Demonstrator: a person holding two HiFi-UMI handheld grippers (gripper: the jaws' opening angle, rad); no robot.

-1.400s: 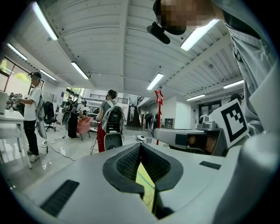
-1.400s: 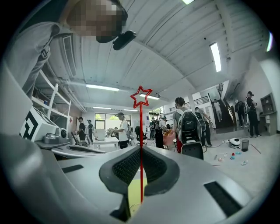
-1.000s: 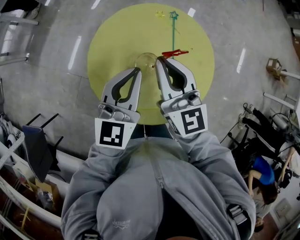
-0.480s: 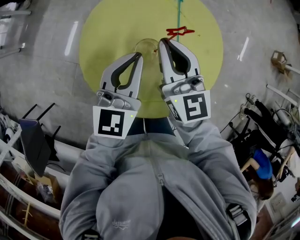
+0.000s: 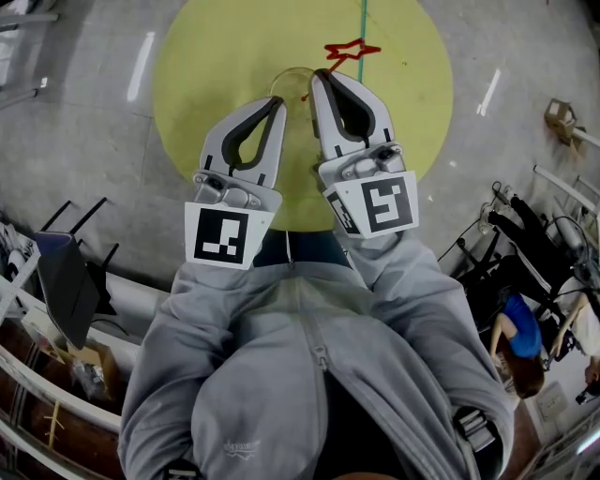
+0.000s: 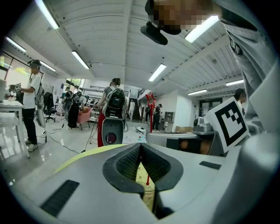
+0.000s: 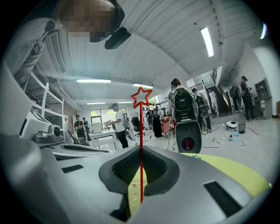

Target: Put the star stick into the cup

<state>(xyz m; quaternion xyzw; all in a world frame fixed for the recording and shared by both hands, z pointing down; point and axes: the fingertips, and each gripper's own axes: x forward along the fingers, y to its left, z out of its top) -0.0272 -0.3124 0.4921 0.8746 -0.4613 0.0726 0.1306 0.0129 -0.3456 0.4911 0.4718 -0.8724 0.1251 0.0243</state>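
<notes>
The clear cup (image 5: 286, 73) stands on the round yellow table (image 5: 206, 75), and both grippers reach in toward it from the near side. The right gripper (image 5: 322, 75) is just beside the cup's right rim, and its jaws are pressed together on the thin red shaft of the star stick (image 5: 352, 49). In the right gripper view the shaft runs straight up through the pinched pads of the right gripper (image 7: 141, 148). The outlined star of the star stick (image 7: 141, 97) stands well above them, and the lower end pokes out below, over the yellow table top. From the head view the star lies beyond the cup to its right, while the short lower end points back over the cup's mouth. Whether that end is inside the rim cannot be told. The left gripper (image 5: 277, 100) sits at the cup's near left edge. In its own view the tips of the left gripper (image 6: 140, 146) meet, with nothing caught between them. A green stick (image 5: 363, 14) lies on the table past the cup, beyond the red star.
</notes>
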